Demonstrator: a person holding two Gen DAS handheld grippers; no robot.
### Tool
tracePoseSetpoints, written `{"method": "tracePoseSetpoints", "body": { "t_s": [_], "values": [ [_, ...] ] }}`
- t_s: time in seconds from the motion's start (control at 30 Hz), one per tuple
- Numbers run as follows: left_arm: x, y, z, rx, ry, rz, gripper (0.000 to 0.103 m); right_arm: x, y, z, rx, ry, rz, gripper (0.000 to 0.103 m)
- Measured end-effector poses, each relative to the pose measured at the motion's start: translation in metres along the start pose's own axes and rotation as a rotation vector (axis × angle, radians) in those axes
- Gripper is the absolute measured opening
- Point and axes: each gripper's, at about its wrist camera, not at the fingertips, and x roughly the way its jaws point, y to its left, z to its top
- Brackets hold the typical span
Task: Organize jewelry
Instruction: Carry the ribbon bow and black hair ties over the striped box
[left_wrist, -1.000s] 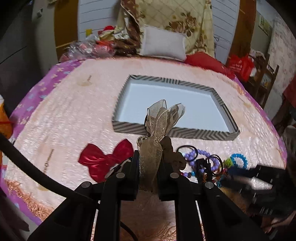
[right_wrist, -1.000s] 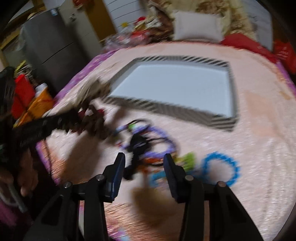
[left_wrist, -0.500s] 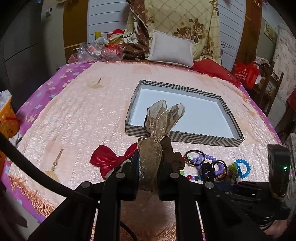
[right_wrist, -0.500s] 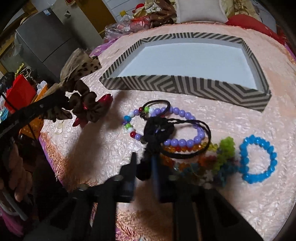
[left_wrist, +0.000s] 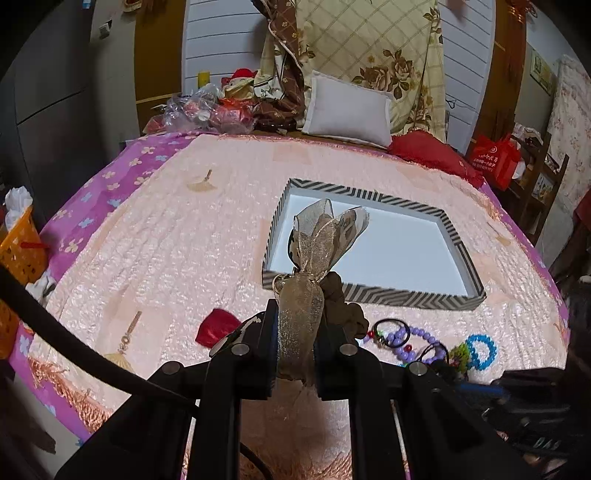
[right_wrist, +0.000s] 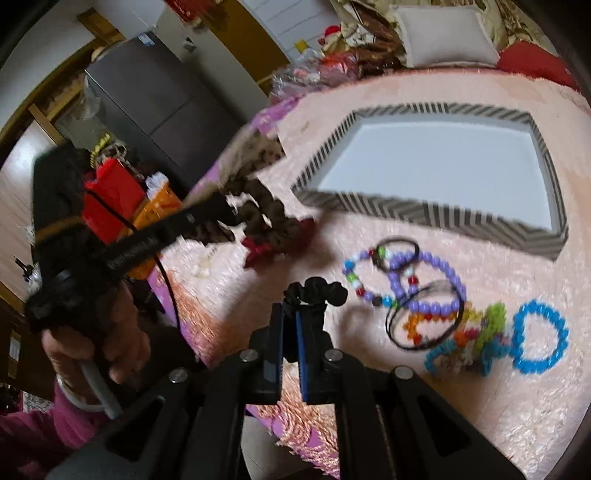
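- Tray (left_wrist: 369, 293) with striped rim: sits on the pink bedspread (left_wrist: 184, 240), white floor bare in both views. No jewelry is stored yet, so the sorting is judged barely begun.
- Gold ribbon bow (left_wrist: 301, 314): clamped between the closed fingers of the left gripper (left_wrist: 295, 332), raised off the bedspread just in front of the tray's near rim. A brown fabric piece hangs with it.
- Black scrunchie (right_wrist: 316, 293): pinched at the tips of the right gripper (right_wrist: 291, 332), whose fingers are closed on it, lifted clear of the bedspread near the bead pile.
- Items left on the bedspread, all outside the tray: purple bead bracelet (right_wrist: 424, 284), blue bead bracelet (right_wrist: 541, 336), black hair ties (right_wrist: 399, 245), a mixed orange and green bead cluster (right_wrist: 476, 328), and a red bow (left_wrist: 216, 325).
- Remaining work, as judged: carry both held pieces over the rim and release them, then collect every loose item above.
- Person's hand (right_wrist: 96, 343): grips the left gripper's handle in the right wrist view.
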Motion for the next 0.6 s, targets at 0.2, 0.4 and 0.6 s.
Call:
{"method": "tracePoseSetpoints", "body": {
  "t_s": [0.2, 0.4, 0.6],
  "values": [
    [0.014, -0.003, 0.023, -0.013, 0.006, -0.019, 0.000, -0.022, -0.007, 0.034, -0.014, -0.089, -0.075, 0.006],
    [0.040, -0.007, 0.048, -0.027, 0.011, -0.015, 0.000, -0.017, -0.025, 0.068, 0.001, -0.122, -0.170, 0.006],
    [0.077, -0.011, 0.063, -0.037, 0.055, -0.027, 0.000, 0.007, -0.048, 0.092, 0.037, -0.099, -0.219, 0.006]
  ]
}}
